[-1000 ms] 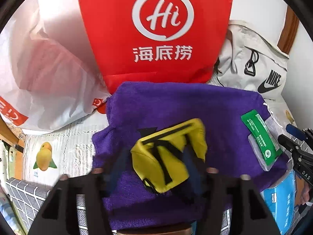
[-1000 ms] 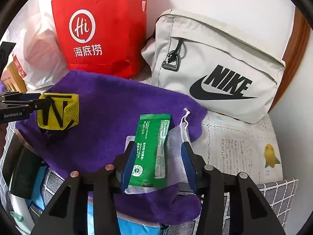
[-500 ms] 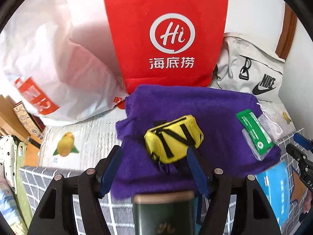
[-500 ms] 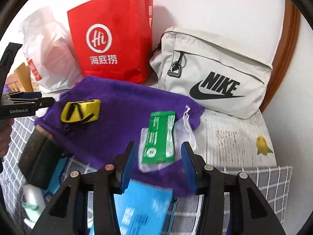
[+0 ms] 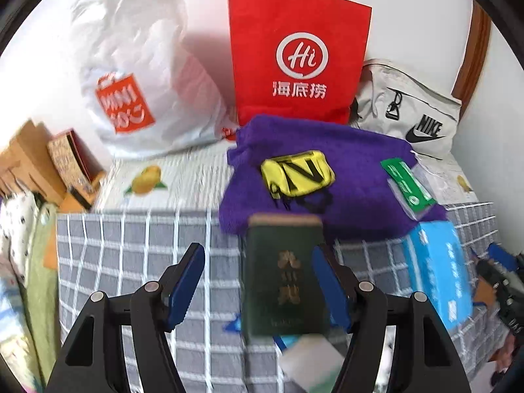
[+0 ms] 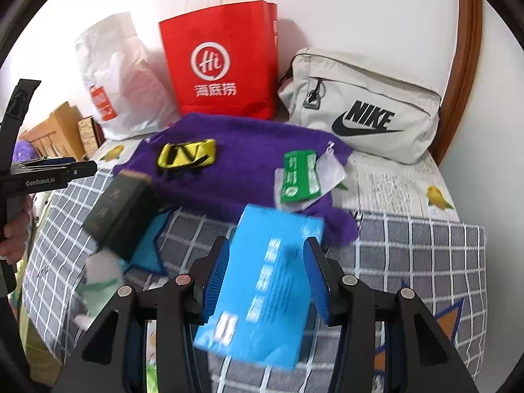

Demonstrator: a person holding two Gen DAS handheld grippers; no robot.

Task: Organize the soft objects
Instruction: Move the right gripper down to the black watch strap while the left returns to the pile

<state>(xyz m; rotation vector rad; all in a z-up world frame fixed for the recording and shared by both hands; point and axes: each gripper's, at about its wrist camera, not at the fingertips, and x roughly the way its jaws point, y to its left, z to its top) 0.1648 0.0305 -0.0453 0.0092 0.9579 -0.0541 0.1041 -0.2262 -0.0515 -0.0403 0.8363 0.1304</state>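
A purple towel lies on the bed. A yellow pouch with black straps and a green sachet on a mesh bag rest on it. My left gripper is open over the checked blanket. A dark green box lies beneath it, close to the right finger and not gripped. My right gripper is open above a blue packet, which lies flat on the blanket.
Against the wall stand a red paper bag, a white plastic bag and a grey Nike bag. Cardboard boxes sit at the far left. A wooden bed frame rises on the right. The checked blanket covers the near side.
Both grippers have pulled back and up from the purple towel, leaving the yellow pouch and green sachet on it. The dark green box and blue packet have come into view beneath them.
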